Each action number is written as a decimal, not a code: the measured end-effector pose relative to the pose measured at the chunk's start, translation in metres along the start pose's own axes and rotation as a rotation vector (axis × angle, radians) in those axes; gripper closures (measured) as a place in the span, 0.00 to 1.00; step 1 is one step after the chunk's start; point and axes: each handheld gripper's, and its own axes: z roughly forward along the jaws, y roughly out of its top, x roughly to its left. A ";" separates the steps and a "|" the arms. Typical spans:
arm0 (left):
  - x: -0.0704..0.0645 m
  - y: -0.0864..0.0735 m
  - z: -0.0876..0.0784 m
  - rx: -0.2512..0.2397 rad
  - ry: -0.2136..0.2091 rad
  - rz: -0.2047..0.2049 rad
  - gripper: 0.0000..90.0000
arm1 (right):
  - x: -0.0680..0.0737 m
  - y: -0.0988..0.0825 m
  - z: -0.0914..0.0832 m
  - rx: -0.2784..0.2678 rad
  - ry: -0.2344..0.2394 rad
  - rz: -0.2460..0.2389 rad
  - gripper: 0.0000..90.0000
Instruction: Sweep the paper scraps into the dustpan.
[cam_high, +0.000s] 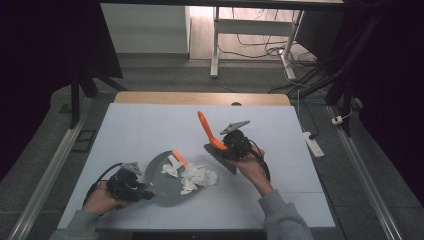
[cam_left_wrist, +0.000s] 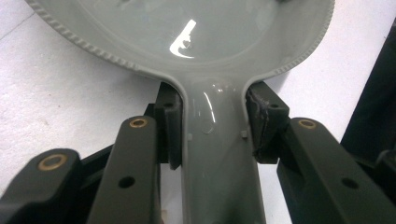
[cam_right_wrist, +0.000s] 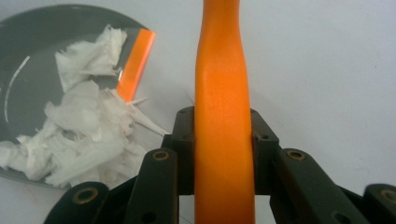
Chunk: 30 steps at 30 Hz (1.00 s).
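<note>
Two tools clamped, left tool (cam_high: 145, 191) on dustpan (cam_high: 162, 180) handle, right tool (cam_high: 223, 150) on brush (cam_high: 210, 134), paper scraps (cam_high: 195, 176) between.

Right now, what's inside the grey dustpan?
Torn white paper scraps lie heaped in the dustpan, some spilling past its orange lip onto the table. The scraps cover part of the pan's floor, so whatever lies beneath them is hidden.

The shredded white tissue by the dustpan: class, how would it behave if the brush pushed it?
The tissue looks thin and torn, so probably very light and floppy. Its loose shreds would likely bunch or scatter rather than slide together. Some already lies on the dustpan, straddling its lip.
</note>
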 end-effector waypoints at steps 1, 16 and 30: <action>0.000 0.000 0.000 0.000 0.000 0.000 0.68 | -0.001 -0.001 0.000 0.002 -0.002 0.000 0.78; -0.001 0.000 0.000 0.003 0.003 0.004 0.68 | -0.001 -0.008 0.011 0.042 -0.028 0.010 0.78; -0.002 0.001 0.000 0.006 0.003 0.005 0.68 | 0.024 0.011 0.038 0.105 -0.067 0.005 0.78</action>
